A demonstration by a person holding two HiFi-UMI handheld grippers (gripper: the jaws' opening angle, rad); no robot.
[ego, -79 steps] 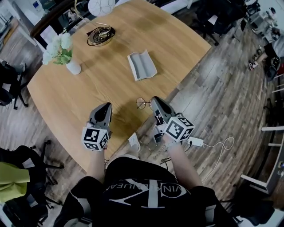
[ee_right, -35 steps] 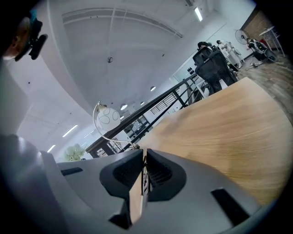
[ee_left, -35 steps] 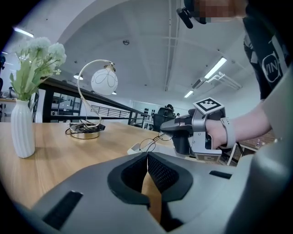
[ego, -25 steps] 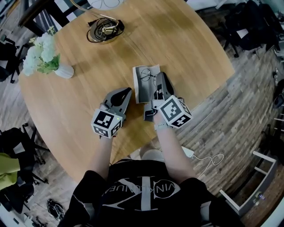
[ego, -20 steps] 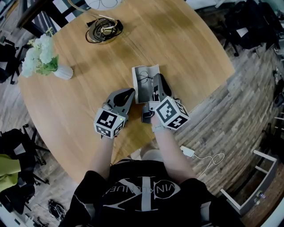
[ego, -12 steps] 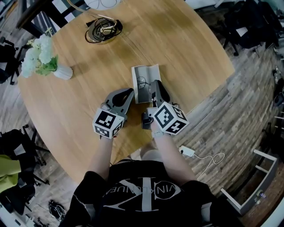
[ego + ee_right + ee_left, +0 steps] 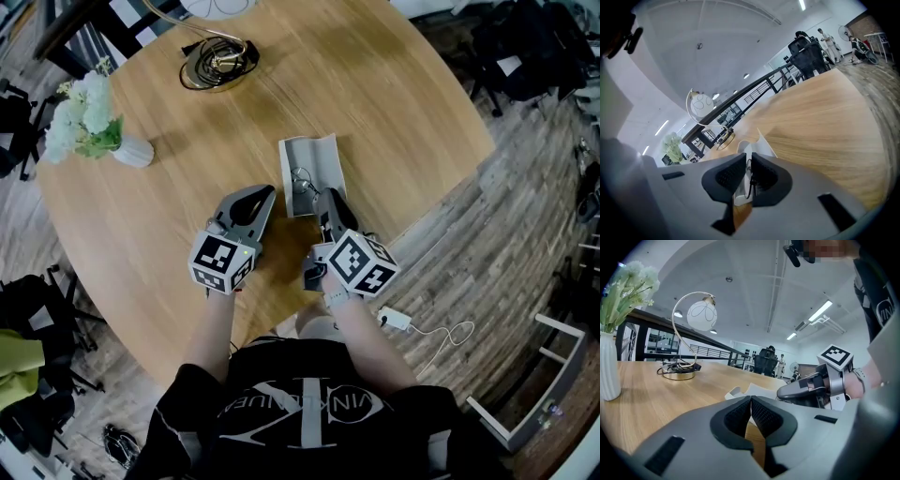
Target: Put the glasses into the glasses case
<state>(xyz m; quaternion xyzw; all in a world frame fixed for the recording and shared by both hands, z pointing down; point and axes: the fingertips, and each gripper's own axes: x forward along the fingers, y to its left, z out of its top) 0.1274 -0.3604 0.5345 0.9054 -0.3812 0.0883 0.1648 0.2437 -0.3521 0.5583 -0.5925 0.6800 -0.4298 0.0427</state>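
Over the case on the bench, we see the right gripper clenched on the glasses, the left gripper closed empty; next, we judge, lowering and release.

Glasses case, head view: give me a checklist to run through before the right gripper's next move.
1. The glasses case lies open: ok.
2. The glasses are clamped between the fingers of the right gripper: ok.
3. Glasses are over the near end of the glasses case: ok.
4. Glasses are resting inside the glasses case: cannot tell.
5. The left gripper is shut, empty and beside the glasses case: ok.
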